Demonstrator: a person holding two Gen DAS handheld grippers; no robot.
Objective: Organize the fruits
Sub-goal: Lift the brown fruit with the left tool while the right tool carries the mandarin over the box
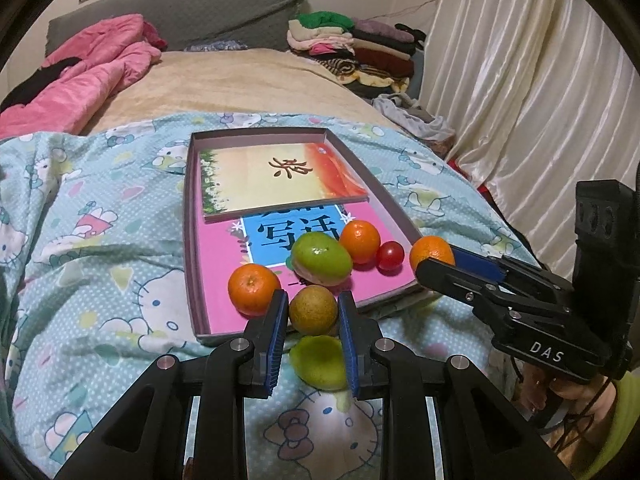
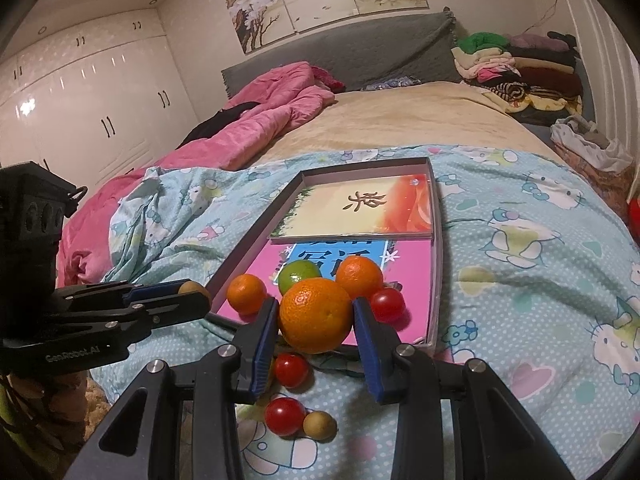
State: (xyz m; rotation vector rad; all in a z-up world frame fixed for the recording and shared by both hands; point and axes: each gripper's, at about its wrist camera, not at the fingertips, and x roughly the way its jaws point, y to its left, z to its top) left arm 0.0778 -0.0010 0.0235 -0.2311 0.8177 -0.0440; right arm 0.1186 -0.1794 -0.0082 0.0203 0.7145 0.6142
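On the bed, at the box's (image 1: 192, 216) near edge | left claw (image 1: 313, 308) pinching brown fruit (image 1: 313, 309) | right claw (image 2: 316, 314) pinching orange (image 2: 315, 314) | tomatoes (image 2: 285, 416) loose on quilt (image 2: 520, 280).

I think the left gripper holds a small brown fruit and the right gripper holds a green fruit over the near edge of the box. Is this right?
Not quite. The right gripper holds an orange, not a green fruit; the right wrist view shows it between the jaws. The rest stands: the left gripper holds the small brown fruit at the near edge of the box.
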